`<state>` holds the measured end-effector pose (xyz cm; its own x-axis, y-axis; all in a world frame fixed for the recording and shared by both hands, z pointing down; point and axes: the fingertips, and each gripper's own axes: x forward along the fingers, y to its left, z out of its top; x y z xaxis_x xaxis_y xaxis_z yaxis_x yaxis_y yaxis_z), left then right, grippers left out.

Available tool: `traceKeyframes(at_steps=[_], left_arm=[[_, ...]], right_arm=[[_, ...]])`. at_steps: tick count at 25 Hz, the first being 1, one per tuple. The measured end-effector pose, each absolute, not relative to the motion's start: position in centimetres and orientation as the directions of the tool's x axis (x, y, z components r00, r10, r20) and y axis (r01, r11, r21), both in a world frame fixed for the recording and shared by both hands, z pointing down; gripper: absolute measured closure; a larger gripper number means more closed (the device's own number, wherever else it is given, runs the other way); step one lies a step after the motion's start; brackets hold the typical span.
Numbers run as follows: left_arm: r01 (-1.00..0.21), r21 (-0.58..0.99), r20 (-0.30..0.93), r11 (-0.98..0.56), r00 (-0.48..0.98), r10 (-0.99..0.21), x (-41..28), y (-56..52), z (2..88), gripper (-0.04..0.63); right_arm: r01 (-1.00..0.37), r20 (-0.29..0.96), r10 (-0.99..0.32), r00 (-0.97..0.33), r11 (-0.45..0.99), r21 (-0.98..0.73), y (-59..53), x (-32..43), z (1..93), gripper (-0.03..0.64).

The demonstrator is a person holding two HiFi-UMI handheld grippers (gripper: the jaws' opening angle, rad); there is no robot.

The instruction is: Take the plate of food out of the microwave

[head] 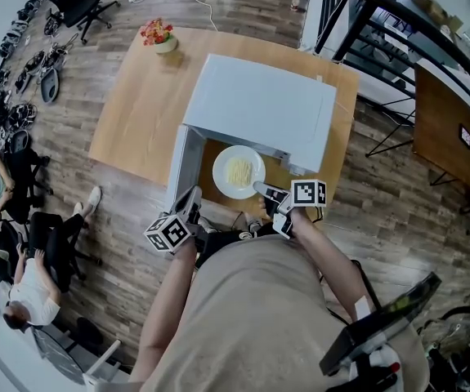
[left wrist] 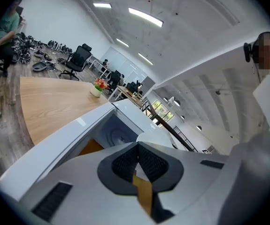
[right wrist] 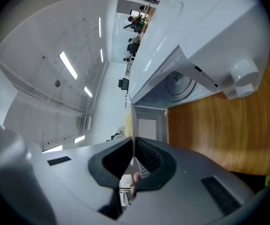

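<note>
Right gripper view shows my right gripper (right wrist: 133, 156) with its jaws pressed together on the thin white rim of the plate (right wrist: 133, 124), which I see edge-on, running straight up from the pads toward 12 o'clock. Past it, at 1 o'clock, is the open front of the white microwave (right wrist: 205, 27), with the wooden table (right wrist: 219, 135) at 3 o'clock.

From the head view, that grip sits at about 5 o'clock on the plate's rim. The plate carries a pile of pale noodles (head: 239, 171) and is outside the oven, just in front of the opening and over bare wood. I cannot tell whether it is resting on the table or held just above it. The microwave door (head: 179, 166) stands swung open at the plate's 9 o'clock.

My left gripper (left wrist: 137, 159) has its pads closed against each other with nothing between them. In the head view it hangs at the plate's 7 o'clock, just beside the lower end of the door and apart from the plate. Its own camera looks into the oven cavity, where the turntable (left wrist: 117, 136) shows at 11 o'clock.

A small pot of flowers (head: 159, 36) stands on the table's far corner, at 11 o'clock from the microwave.
</note>
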<state>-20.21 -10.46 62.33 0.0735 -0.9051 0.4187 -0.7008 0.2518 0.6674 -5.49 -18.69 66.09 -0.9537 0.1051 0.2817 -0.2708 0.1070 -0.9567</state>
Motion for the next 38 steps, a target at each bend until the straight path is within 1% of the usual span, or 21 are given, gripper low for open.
traceKeyframes(at_steps=[10,16,21,25,30,34,35,36,38], left_arm=[[-0.726,0.631,0.439,0.273,0.043,-0.898,-20.3,-9.2,63.8,0.591],[-0.736,0.607,0.468,0.301,0.025,-0.883,-20.6,-8.7,65.0,0.591],[-0.739,0.603,0.466,0.301,0.02,-0.885,-20.8,-9.0,65.0,0.591],[-0.736,0.603,0.486,0.308,0.033,-0.873,-19.7,-7.8,65.6,0.591],[-0.743,0.598,0.483,0.299,0.037,-0.875,-18.9,-7.1,65.0,0.591],[-0.741,0.596,0.478,0.309,0.018,-0.878,-19.6,-6.3,64.5,0.591],[-0.737,0.599,0.475,0.314,0.011,-0.88,-19.7,-6.0,64.4,0.591],[-0.729,0.605,0.471,0.32,0.004,-0.882,-19.7,-5.6,64.3,0.591],[-0.708,0.625,0.459,0.33,-0.008,-0.888,-19.8,-4.8,64.2,0.591]], right_arm=[[-0.443,0.441,0.183,-0.879,0.034,-0.896,-16.5,-5.6,77.9,0.598],[-0.522,0.514,0.166,-0.842,-0.01,-0.853,-17.0,-4.6,84.2,0.598],[-0.552,0.541,0.147,-0.828,-0.045,-0.833,-18.1,-4.7,87.5,0.598],[-0.602,0.592,0.135,-0.795,-0.049,-0.797,-17.3,-4.1,90.1,0.598],[-0.615,0.609,0.106,-0.786,-0.032,-0.788,-17.6,-4.3,91.0,0.598],[-0.717,0.716,0.076,-0.694,0.018,-0.697,-18.0,-4.8,92.5,0.594],[-0.742,0.744,0.057,-0.666,0.055,-0.668,-18.2,-4.8,92.7,0.586],[-0.76,0.766,0.042,-0.642,0.096,-0.643,-18.3,-4.8,92.6,0.559],[-0.777,0.788,0.024,-0.615,0.155,-0.61,-18.0,-5.3,92.4,0.433]])
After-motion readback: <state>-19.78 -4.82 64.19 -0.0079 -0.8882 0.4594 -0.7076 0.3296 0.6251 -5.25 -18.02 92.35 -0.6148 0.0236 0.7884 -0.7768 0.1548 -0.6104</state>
